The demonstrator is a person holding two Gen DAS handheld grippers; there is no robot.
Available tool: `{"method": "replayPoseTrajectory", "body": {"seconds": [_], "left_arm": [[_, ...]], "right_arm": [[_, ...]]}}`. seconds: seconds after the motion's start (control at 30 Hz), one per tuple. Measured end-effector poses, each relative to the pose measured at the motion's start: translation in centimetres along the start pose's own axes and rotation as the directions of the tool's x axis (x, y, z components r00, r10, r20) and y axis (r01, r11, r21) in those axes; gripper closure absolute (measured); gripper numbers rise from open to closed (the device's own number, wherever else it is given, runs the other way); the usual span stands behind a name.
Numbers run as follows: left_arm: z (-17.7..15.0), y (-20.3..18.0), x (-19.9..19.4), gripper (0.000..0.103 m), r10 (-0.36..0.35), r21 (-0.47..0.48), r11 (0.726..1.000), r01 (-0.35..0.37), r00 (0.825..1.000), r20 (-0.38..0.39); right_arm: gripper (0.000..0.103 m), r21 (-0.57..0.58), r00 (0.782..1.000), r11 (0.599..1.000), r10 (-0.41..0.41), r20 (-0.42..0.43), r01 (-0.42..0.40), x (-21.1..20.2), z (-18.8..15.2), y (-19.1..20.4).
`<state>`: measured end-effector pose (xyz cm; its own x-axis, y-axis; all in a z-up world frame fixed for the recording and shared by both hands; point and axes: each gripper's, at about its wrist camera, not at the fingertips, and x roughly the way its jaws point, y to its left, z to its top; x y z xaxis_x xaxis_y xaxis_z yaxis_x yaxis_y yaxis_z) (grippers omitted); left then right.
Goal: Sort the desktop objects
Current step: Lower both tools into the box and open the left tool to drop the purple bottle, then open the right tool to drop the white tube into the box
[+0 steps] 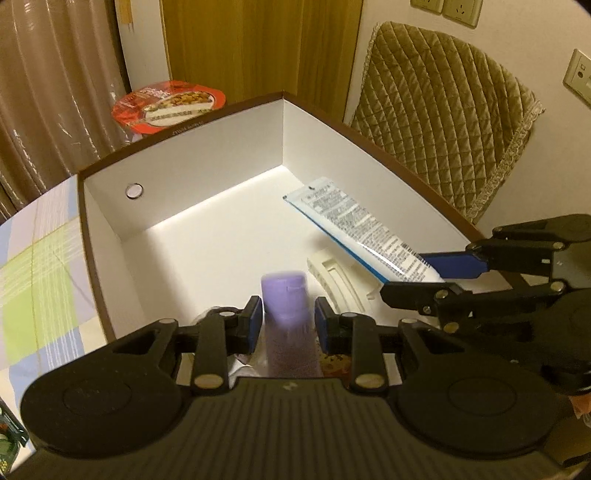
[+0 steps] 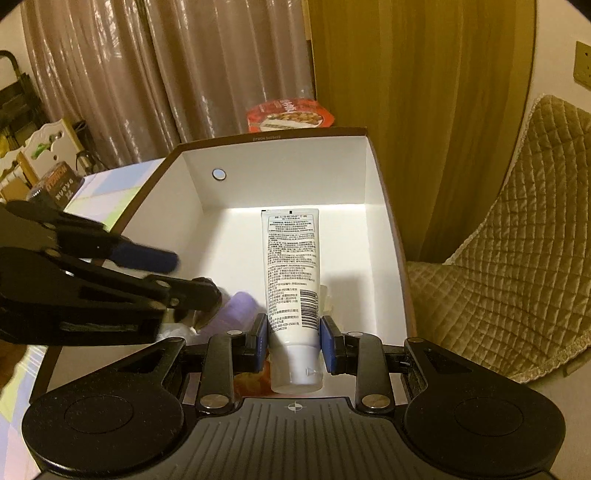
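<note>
Landmark: an open box [image 1: 207,162] with white inner walls and a brown rim is taken as reference; it stands on the table.
Surface: a checked cloth [image 1: 40,266] in green, blue and white is seen left of the box.
Room behind the box: a red instant-noodle bowl [image 1: 170,105] is placed just behind the far wall; behind it hang beige curtains [image 2: 147,74] and a wooden panel [image 1: 258,48].
Room right of the box: a chair with a quilted olive cover [image 1: 443,122] is seen, with wall sockets [image 1: 447,9] above it.
Left gripper [image 1: 289,325]: held over the near edge of the box; a blurred purple bottle [image 1: 286,306] sits between the blue pads, but a gap is visible on each side, so it is released.
Right gripper [image 2: 294,338]: closed on a white tube [image 2: 291,266] near its cap; the tube points into the box, above the floor.
Inside the box: a white plastic piece [image 1: 332,280] lies under the tube.
</note>
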<state>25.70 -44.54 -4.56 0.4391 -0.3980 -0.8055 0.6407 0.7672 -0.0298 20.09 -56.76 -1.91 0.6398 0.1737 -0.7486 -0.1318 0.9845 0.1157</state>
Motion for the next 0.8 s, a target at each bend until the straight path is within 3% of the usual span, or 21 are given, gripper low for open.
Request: {"method": "replayPoseTrajectory", "body": {"seconds": [0.07, 0.53, 0.8], "left_arm": [[-0.1, 0.3, -0.8, 0.062, 0.008, -0.012, 1.000, -0.008, 1.000, 0.014], [-1.5, 2.6, -7.5, 0.062, 0.061, -0.104, 0.993, -0.049, 0.991, 0.115], [-2.4, 2.7, -9.5, 0.060, 0.067, -0.129, 0.990, -0.049, 0.987, 0.144]], "right_arm": [[0.074, -0.012, 1.000, 1.000, 0.000, -0.007, 0.000, 0.3, 0.1, 0.3], [0.074, -0.084, 0.999, 0.996, -0.007, -0.054, 0.003, 2.5, 0.2, 2.2], [0.074, -0.081, 1.000, 0.997, 0.012, -0.003, -0.012, 1.4, 0.4, 2.6]]}}
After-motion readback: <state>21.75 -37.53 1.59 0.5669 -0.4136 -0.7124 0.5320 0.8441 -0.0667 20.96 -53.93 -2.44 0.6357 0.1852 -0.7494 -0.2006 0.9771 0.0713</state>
